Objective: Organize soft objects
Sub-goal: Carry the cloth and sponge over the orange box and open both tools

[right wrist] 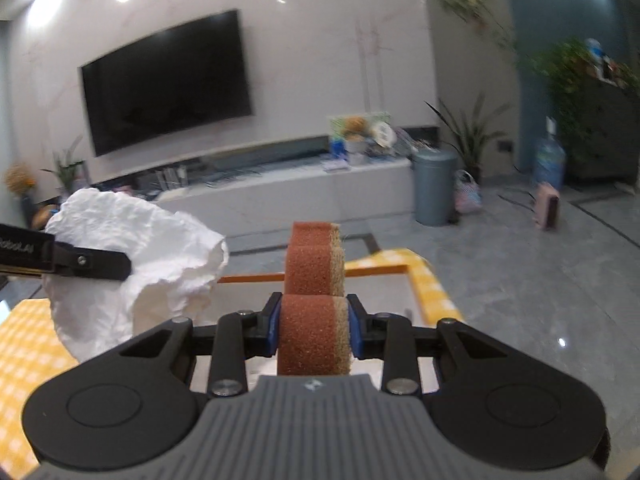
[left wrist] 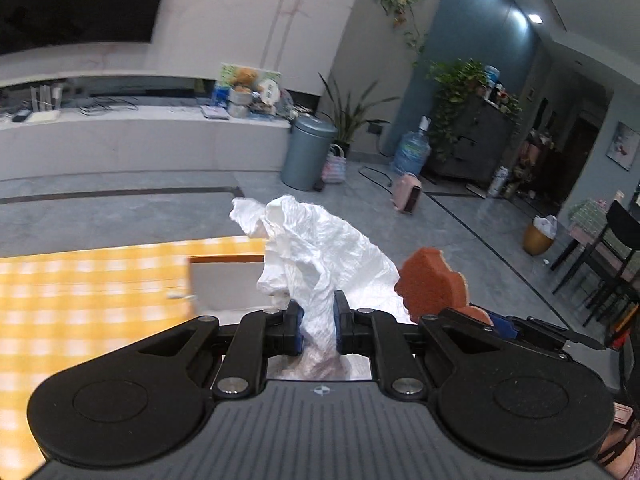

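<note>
My left gripper (left wrist: 316,326) is shut on a crumpled white cloth (left wrist: 320,248), which billows up in front of its blue pads, lifted above the table. My right gripper (right wrist: 314,328) is shut on a brown-orange sponge (right wrist: 314,264) with a tan scouring side; the sponge stands up between the pads. In the left wrist view the sponge (left wrist: 434,280) and the right gripper (left wrist: 500,326) show just to the right. In the right wrist view the white cloth (right wrist: 132,248) and a finger of the left gripper (right wrist: 92,265) show at the left. Both hang over a white tray (right wrist: 392,270) with an orange rim.
A yellow checked tablecloth (left wrist: 80,292) covers the table below. Beyond its edge lie grey floor tiles, a grey bin (left wrist: 308,152), a water bottle (left wrist: 412,152), a pink heater (left wrist: 408,198) and a long TV bench (right wrist: 280,184). Dark chairs (left wrist: 600,264) stand at the right.
</note>
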